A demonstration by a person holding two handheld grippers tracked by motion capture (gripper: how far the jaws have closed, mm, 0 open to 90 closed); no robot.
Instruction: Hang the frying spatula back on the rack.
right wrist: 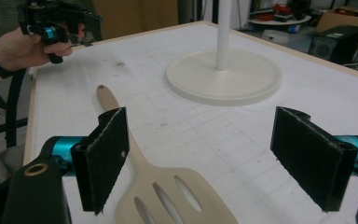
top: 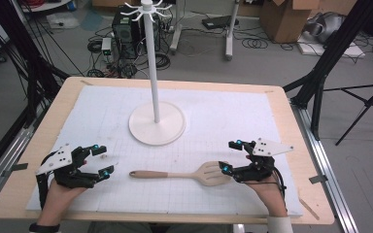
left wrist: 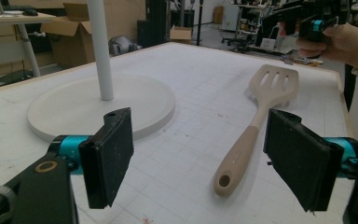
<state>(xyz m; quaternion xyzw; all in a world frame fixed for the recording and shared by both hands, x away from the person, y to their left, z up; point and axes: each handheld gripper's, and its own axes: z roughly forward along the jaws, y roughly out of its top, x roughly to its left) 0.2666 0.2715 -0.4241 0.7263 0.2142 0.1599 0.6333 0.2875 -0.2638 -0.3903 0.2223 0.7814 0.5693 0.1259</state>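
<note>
Across table: spatula, head rightward.

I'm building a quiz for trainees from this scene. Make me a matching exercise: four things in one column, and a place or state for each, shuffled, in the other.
Things:
1. spatula
2. stand
3. left gripper
4. right gripper

Places or states:
A. upright at the middle of the table
B. open, beside the slotted blade
C. lying flat between the two grippers
D. open, beyond the handle end

Pairs: 1-C, 2-A, 3-D, 4-B
</note>
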